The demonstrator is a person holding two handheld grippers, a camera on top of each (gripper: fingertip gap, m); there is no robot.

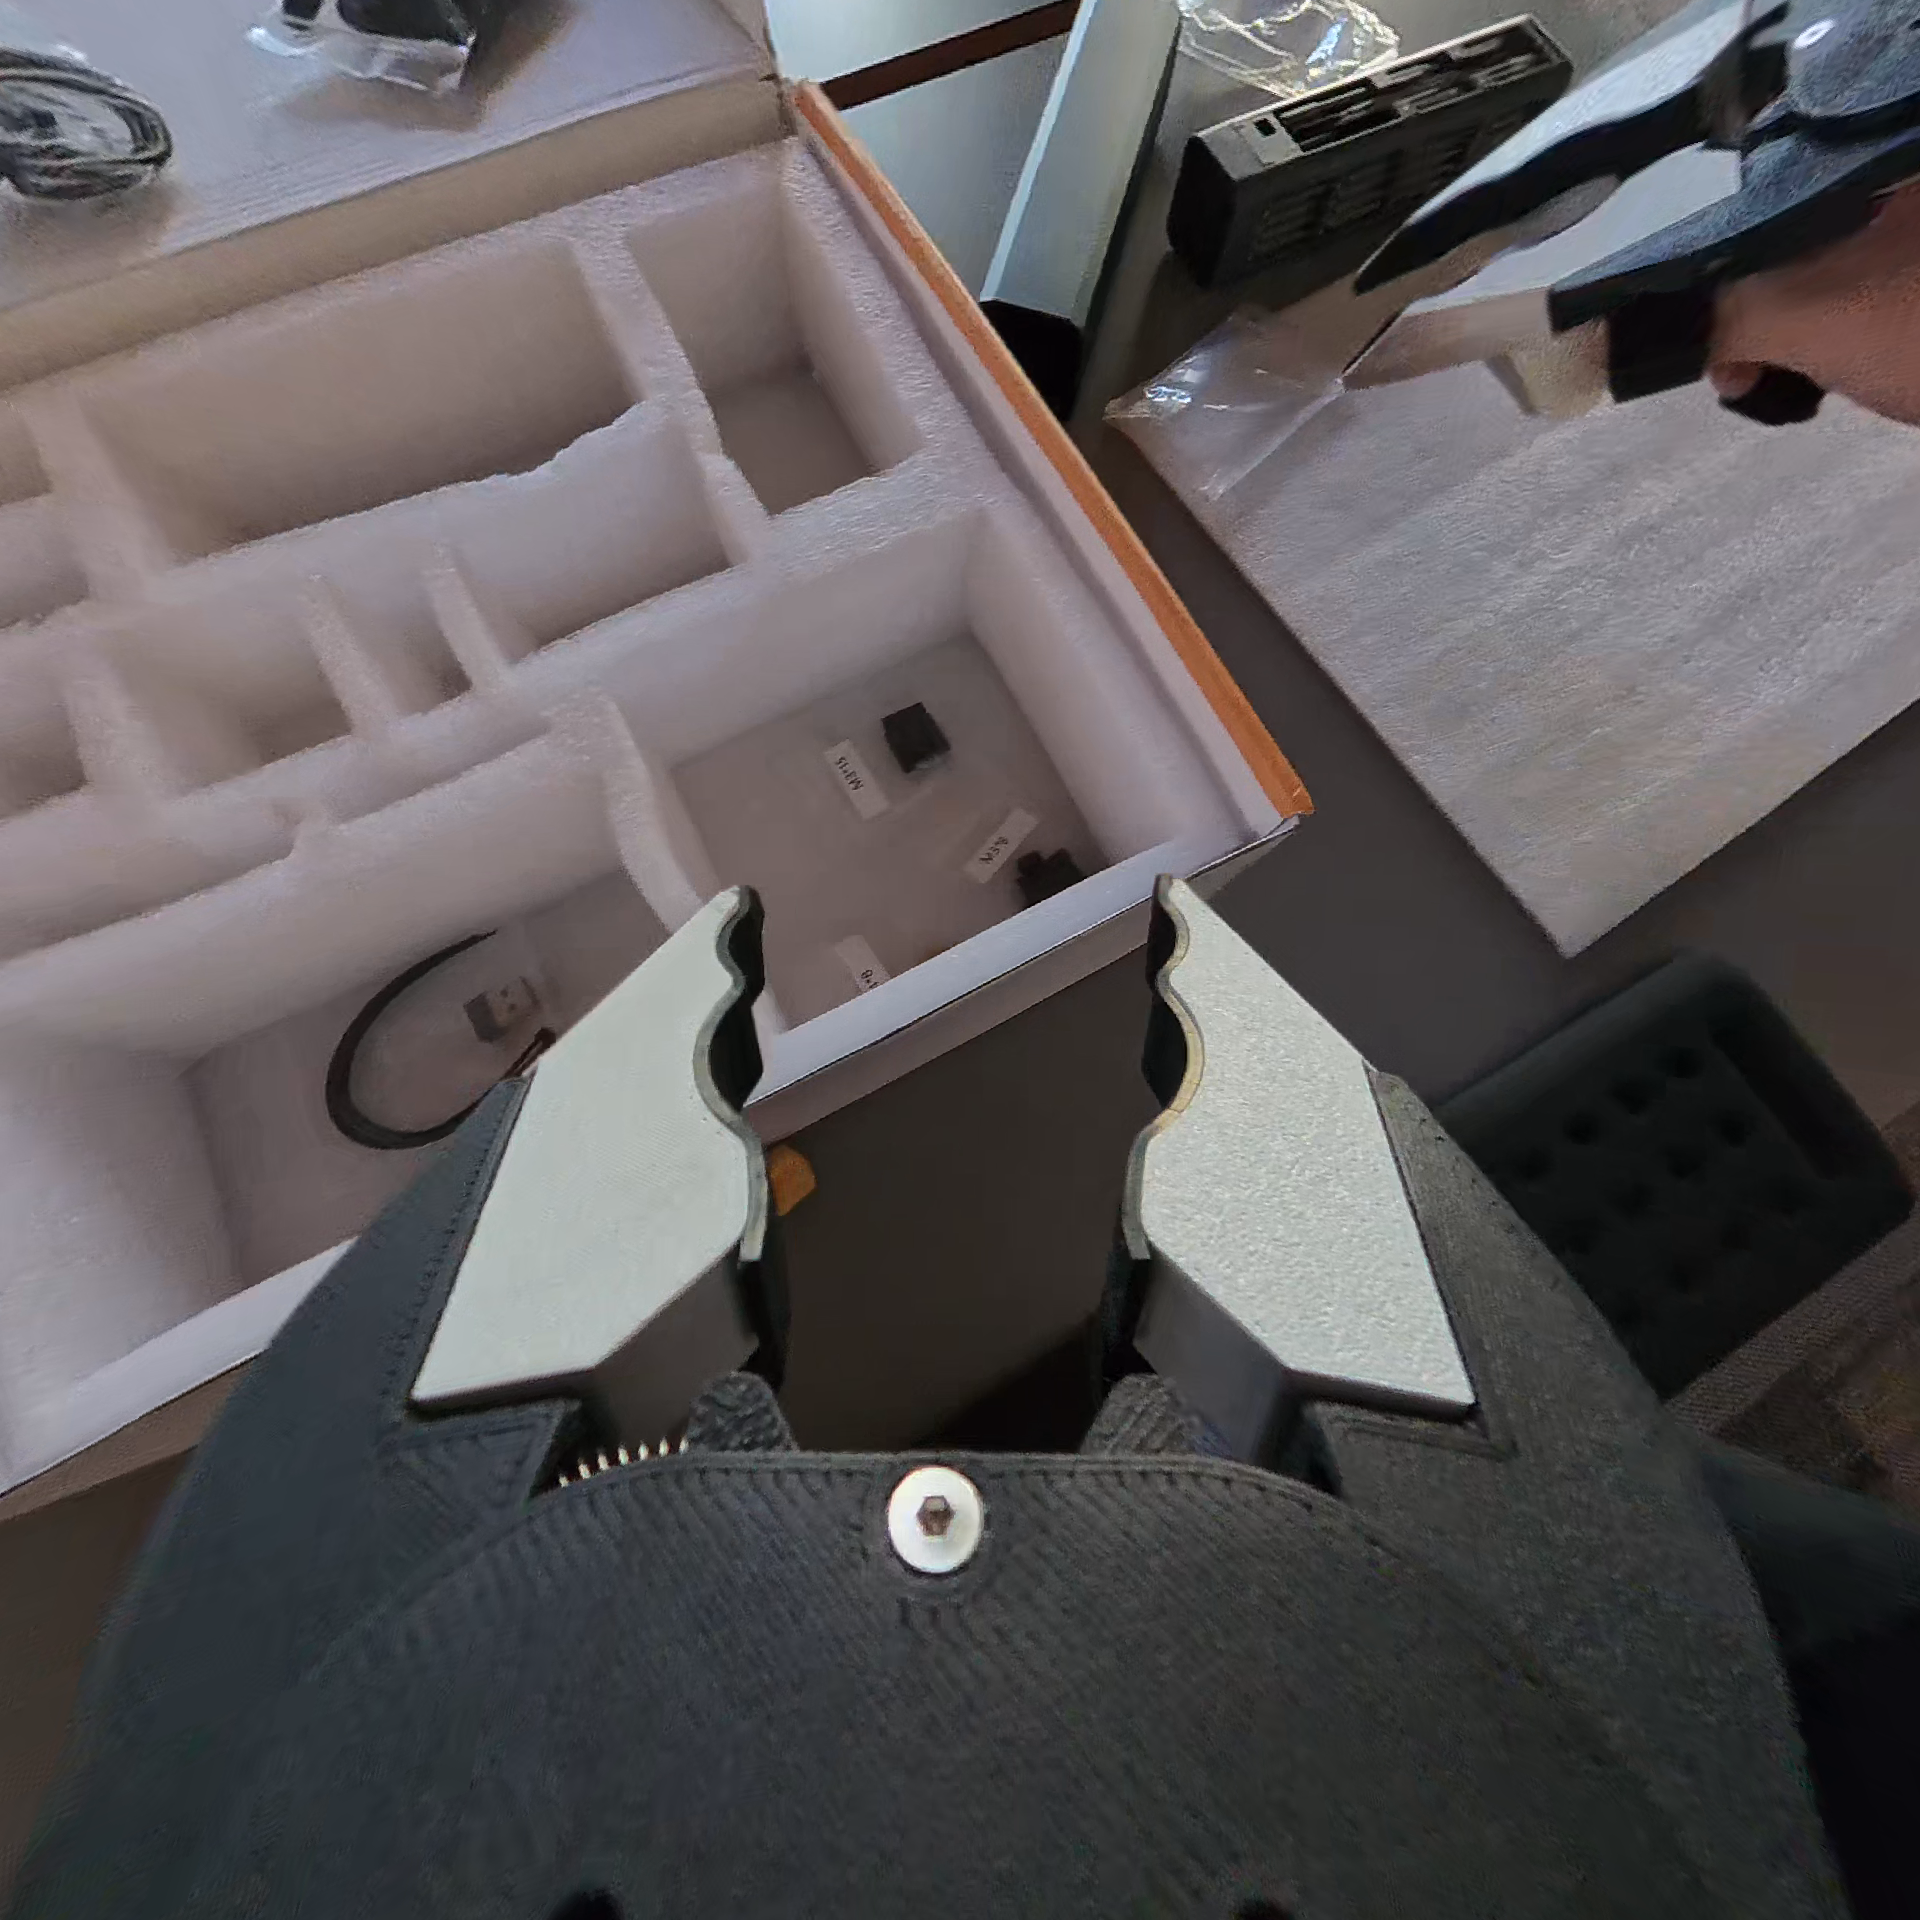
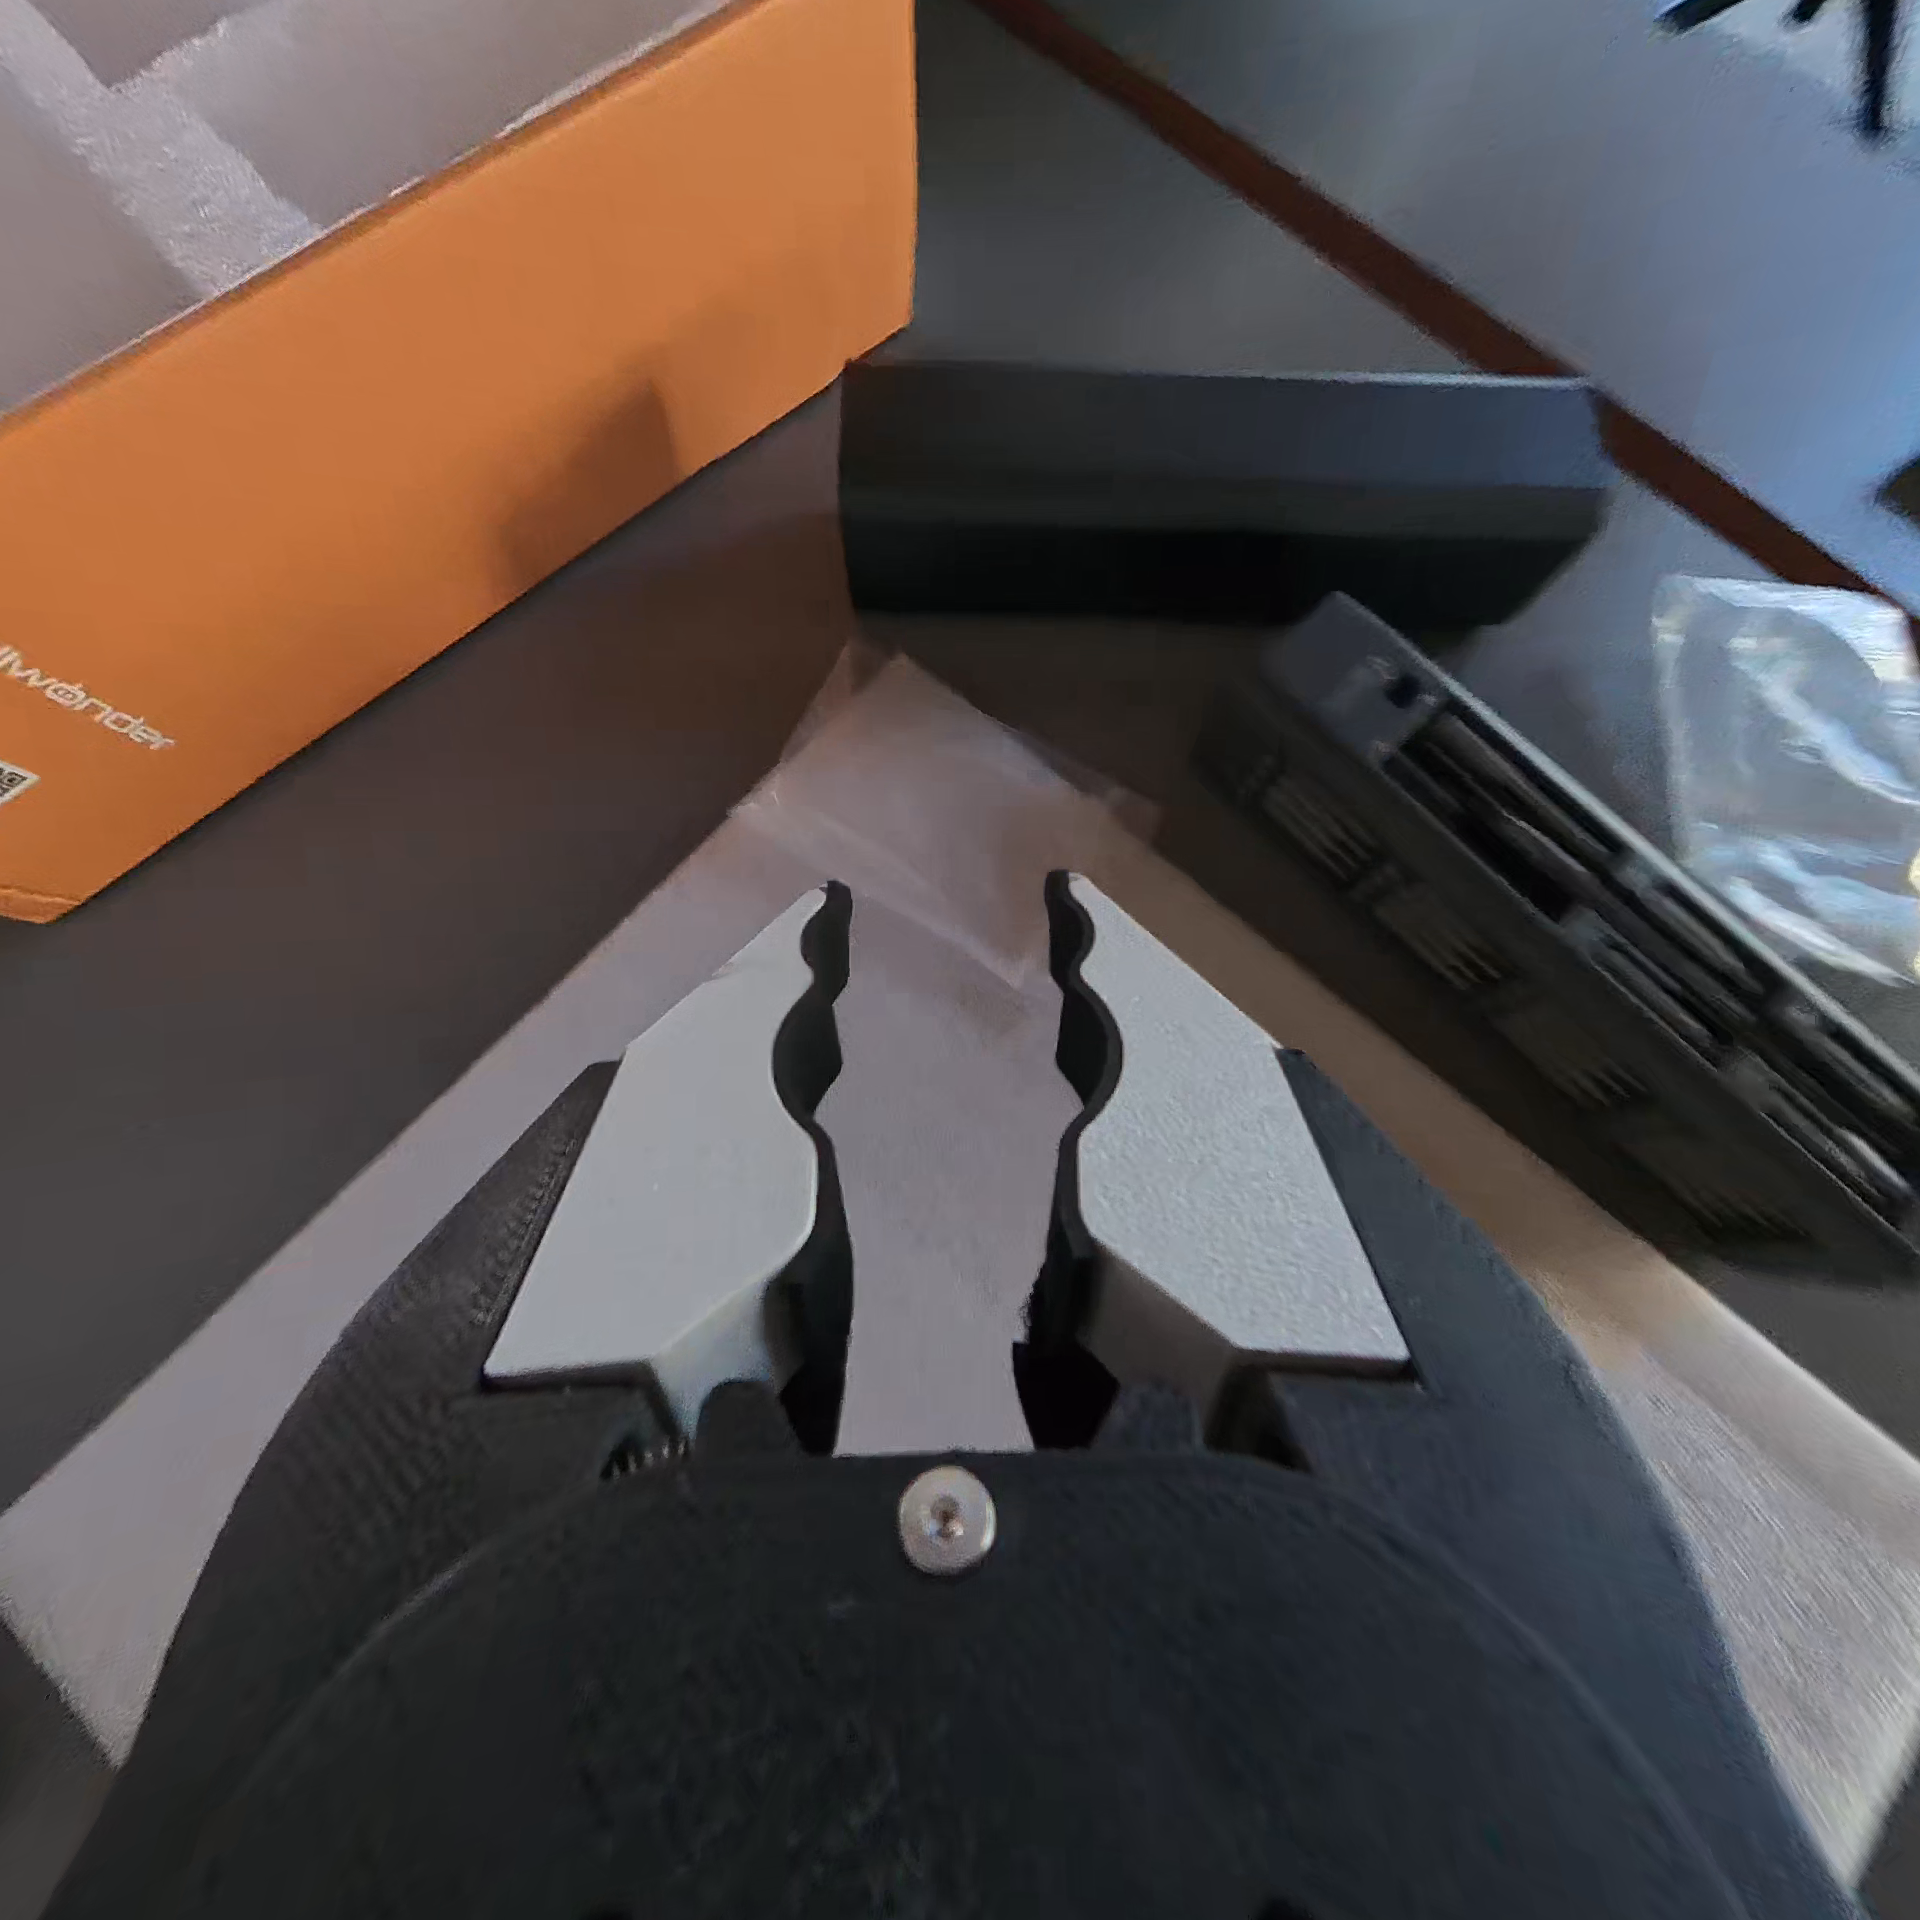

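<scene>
My left gripper (image 1: 956, 904) is open and empty, over the near corner of an orange cardboard box (image 1: 1143, 561) lined with white foam compartments (image 1: 343, 436). One compartment holds small bags of black parts (image 1: 914, 740), another a black cable with a plug (image 1: 416, 1049). My right gripper (image 2: 948, 896) is open and empty, just above a white foam sheet (image 2: 935, 1143) with a clear plastic bag (image 2: 935, 748) at its corner. The right gripper also shows in the left wrist view (image 1: 1621, 208), near a black slotted case (image 1: 1351, 156). That case (image 2: 1558, 914) lies to the right of my right gripper.
A black box (image 2: 1195, 488) stands behind the foam sheet, beside the orange box's side (image 2: 416, 468). Crumpled clear plastic (image 2: 1787, 769) lies at the far right. A dark foam block with holes (image 1: 1683, 1153) sits at the right. A coiled cable (image 1: 73, 125) lies beyond the box. There is about 30 cm between the tips of the two grippers. To the black slotted case (image 1: 1351, 156): right tips about 9 cm, left tips about 40 cm. It turns up in the right wrist view (image 2: 1461, 873) as well.
</scene>
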